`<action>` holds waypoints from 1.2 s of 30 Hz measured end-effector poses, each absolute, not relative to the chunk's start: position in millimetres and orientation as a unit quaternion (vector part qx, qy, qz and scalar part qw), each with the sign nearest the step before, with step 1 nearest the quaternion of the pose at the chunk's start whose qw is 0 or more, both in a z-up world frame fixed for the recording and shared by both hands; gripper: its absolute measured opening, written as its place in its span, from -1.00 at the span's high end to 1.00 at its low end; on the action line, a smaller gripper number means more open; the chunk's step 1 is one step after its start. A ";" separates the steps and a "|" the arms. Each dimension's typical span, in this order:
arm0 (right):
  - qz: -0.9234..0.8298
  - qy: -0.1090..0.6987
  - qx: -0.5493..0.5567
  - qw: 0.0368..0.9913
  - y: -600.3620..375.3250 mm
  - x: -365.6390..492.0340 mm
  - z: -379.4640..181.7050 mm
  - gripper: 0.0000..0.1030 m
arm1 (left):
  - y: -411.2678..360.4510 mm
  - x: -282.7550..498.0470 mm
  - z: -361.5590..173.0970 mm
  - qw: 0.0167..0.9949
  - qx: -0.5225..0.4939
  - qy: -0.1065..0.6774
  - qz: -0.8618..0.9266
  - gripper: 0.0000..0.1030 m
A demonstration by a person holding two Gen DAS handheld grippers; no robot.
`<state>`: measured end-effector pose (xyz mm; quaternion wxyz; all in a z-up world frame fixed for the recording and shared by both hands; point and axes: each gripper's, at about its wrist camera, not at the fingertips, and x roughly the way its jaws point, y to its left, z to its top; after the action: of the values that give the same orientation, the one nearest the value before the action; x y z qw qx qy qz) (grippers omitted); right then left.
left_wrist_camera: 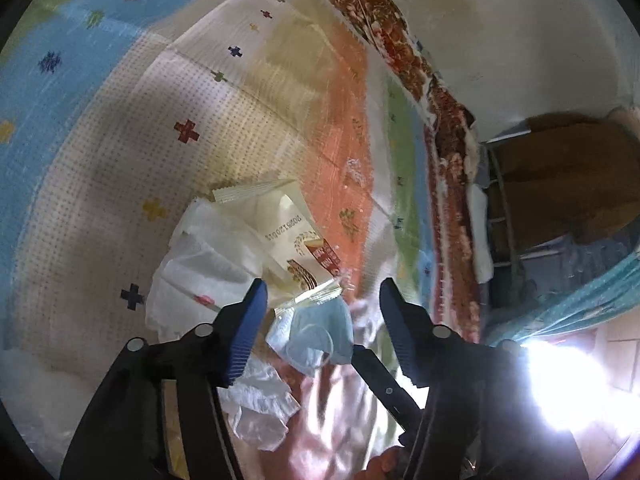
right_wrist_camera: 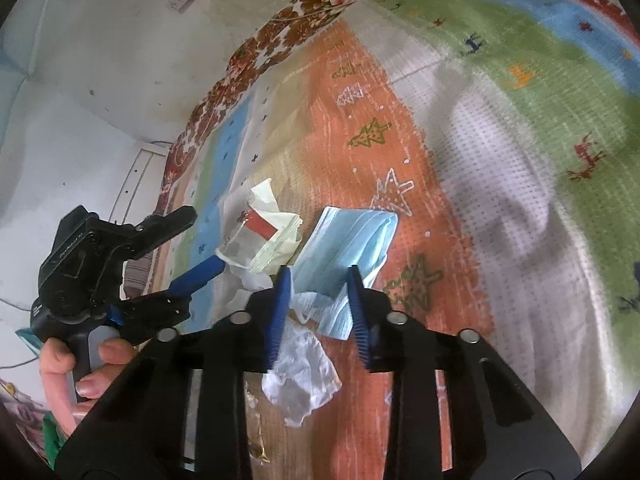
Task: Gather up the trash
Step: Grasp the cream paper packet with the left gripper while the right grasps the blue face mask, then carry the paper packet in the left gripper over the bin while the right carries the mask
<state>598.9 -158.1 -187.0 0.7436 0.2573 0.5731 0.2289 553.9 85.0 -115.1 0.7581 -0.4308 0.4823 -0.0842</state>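
Working a small heap of litter on the patterned rug (right_wrist_camera: 500,128), on its orange stripe, not far from the floral-bordered edge. Holding the right tongs (right_wrist_camera: 320,304) apart, astride the near end of the blue face mask (right_wrist_camera: 348,240); no pinch showing yet. Coming at it end-on, probably so as to close across the narrow way and gather the pleats. Lies flat, long axis running roughly along the stripe and pointing away from the tongs. Keeping the left tongs (left_wrist_camera: 324,292) apart too, clamped on nothing, poised by the cream wrapper (left_wrist_camera: 280,232) just beside the mask, likely to lift both pieces in one pass. Leaving untouched, for now, the crumpled white tissue (right_wrist_camera: 300,376) at the mask's near end.
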 end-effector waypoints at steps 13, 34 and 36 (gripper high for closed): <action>0.281 0.555 0.226 0.750 -148.2 593.5 -185.3 0.99 | 68.2 588.1 -131.1 0.741 -0.464 0.475 -0.099 0.99; 0.292 0.498 0.105 0.810 -145.6 547.5 -107.4 0.99 | 60.7 529.4 -41.1 0.809 -0.385 0.425 -0.131 1.00; 0.289 0.491 0.086 0.817 -144.1 539.3 -96.8 0.99 | 63.8 520.1 -36.0 0.814 -0.375 0.424 -0.127 1.00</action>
<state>539.3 -144.1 -96.8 0.8172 0.0861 0.4910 0.2894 520.1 63.8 -36.0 0.8144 -0.3750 0.4243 -0.1272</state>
